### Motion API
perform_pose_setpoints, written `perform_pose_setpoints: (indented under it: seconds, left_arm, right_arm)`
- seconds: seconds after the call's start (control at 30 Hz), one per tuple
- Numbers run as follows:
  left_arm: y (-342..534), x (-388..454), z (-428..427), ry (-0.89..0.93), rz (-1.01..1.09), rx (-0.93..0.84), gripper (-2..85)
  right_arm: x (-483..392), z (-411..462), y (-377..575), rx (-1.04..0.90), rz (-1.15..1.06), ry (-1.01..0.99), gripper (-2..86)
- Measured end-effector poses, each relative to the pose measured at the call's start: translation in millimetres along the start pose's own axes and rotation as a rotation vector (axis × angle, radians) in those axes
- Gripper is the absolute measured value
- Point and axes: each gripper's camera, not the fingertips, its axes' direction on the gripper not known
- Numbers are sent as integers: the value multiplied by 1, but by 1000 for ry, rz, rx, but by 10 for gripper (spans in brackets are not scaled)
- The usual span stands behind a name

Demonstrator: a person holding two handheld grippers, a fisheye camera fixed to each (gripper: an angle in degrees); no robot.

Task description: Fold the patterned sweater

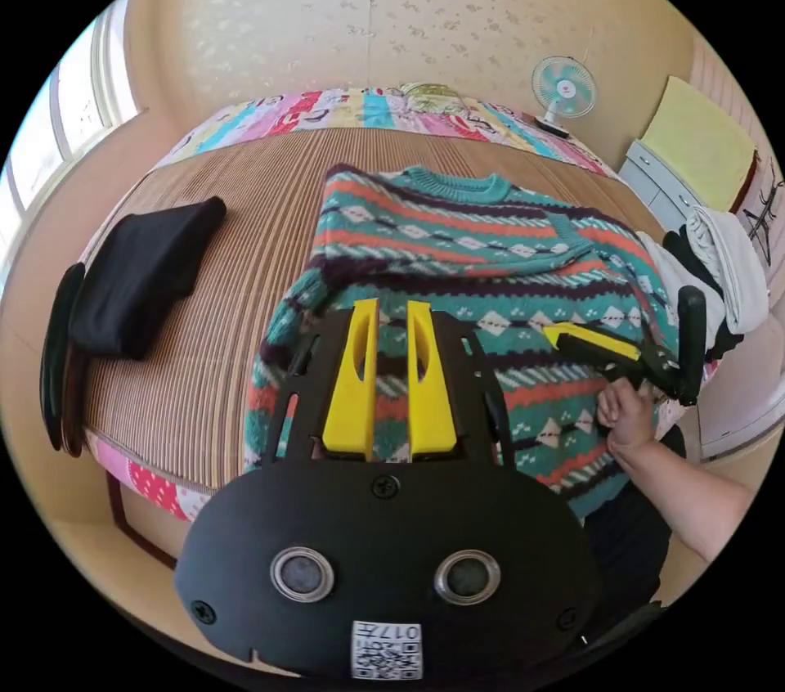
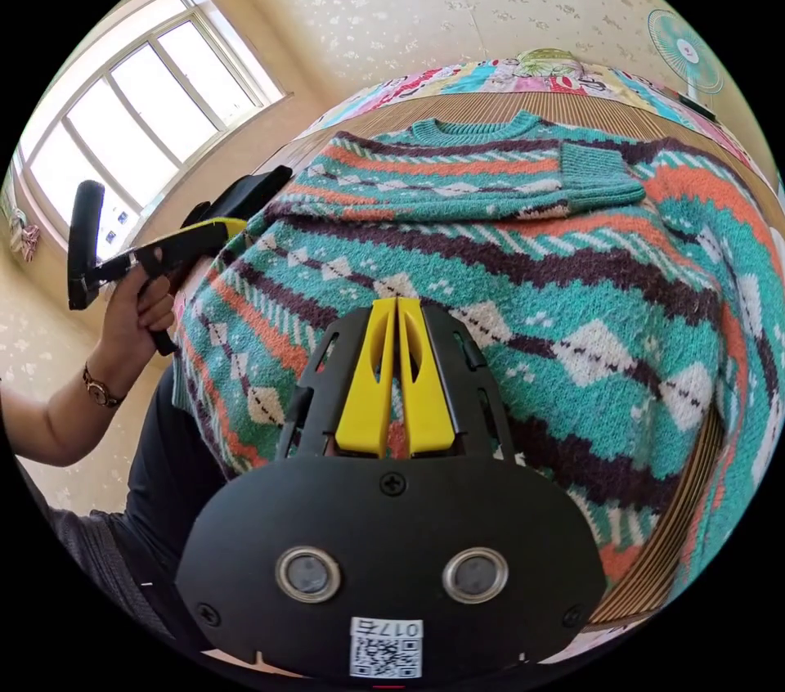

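One sleeve (image 2: 458,189) folded, sweater (image 2: 572,316) hem cut off

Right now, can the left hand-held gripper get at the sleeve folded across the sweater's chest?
Probably yes. The left hand-held gripper hovers over the patterned sweater, and the folded sleeve lies just ahead of its jaws with nothing lying between them.

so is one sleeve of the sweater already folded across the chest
Yes, in the right gripper view one sleeve lies flat across the patterned sweater just below the collar, its ribbed cuff resting on the body.
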Motion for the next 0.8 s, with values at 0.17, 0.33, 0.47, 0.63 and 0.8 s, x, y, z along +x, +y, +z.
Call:
perform_pose_setpoints:
  seconds: [0.17,0.33,0.47,0.63,0.8]
  left_arm:
    - [71,-31,36,88,39,169,-5]
    - [71,-37,43,88,26,155,-9]
    - [75,-57,51,173,9,170,-10]
    - [75,-78,63,237,-12,183,-10]
    - [72,-72,70,141,23,199,-10]
  right_arm:
    - [13,-6,-1,-14,-3,12,4]
    - [49,-21,-5,-107,91,-160,12]
    - [64,-76,40,67,232,-228,27]
    - [134,-168,197,527,822,-339,117]
    - [200,-195,241,647,1061,-379,126]
